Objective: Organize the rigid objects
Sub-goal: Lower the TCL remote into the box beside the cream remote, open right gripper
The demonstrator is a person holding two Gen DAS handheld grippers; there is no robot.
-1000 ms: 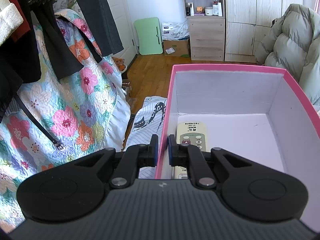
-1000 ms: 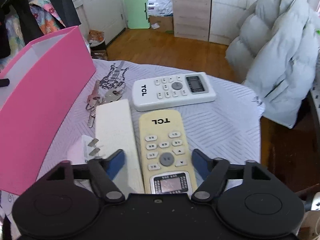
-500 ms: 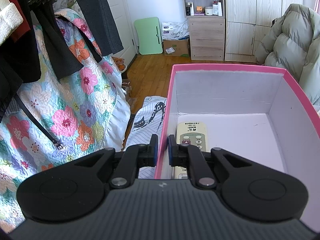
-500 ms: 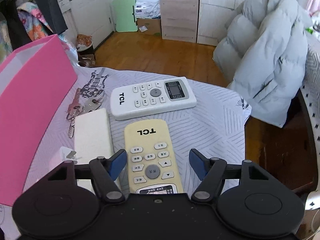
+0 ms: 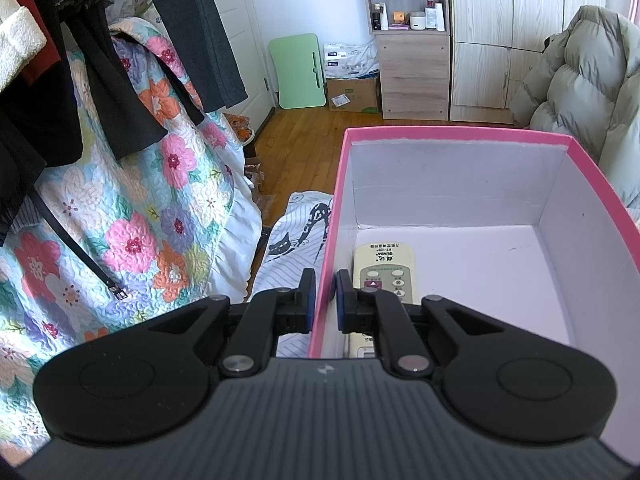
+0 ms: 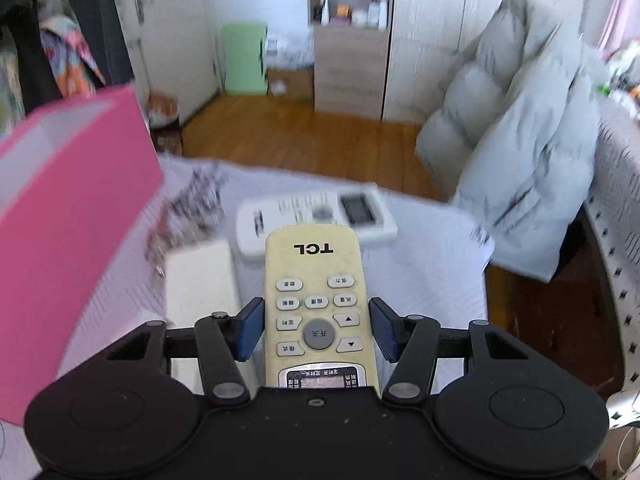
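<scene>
While clamped on pink box (image 5: 326,280), left tool (image 5: 322,300).

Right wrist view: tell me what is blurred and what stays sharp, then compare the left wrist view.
Right wrist view: the yellowed TCL remote between the right gripper fingers is crisp, while the pink box, white remote and room are motion-smeared. Left wrist view: sharp throughout, with fisheye bending of the pink box rim.
</scene>
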